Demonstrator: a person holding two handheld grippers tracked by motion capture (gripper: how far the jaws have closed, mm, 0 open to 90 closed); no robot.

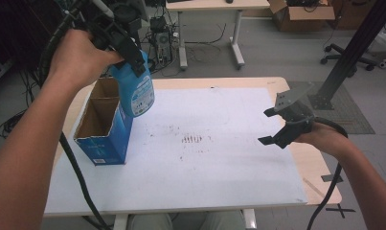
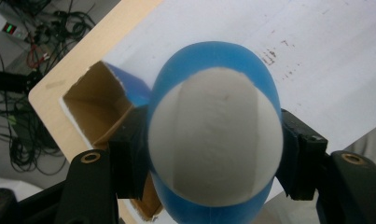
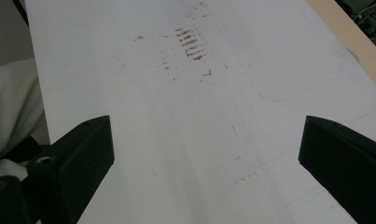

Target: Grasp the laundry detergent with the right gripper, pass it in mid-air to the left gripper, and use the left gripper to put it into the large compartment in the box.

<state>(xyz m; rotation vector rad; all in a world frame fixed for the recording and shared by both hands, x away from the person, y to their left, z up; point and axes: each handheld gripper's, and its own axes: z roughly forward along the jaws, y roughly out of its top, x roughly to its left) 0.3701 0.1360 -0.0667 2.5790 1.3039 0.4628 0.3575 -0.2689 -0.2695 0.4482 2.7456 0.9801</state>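
The left tongs [image 1: 133, 57] are clenched on a blue bottle [image 1: 135, 91], holding it in the air above the open blue cardboard box [image 1: 104, 132] that stands near the left edge of the bench [image 1: 219, 191]. The bottle hangs tilted, its base lowest, just over the box's far right rim. The right tongs [image 1: 272, 127] hover released near the bench's right edge, gripping nothing, above the white sheet [image 3: 185, 140] with brown smudges [image 1: 193, 140].
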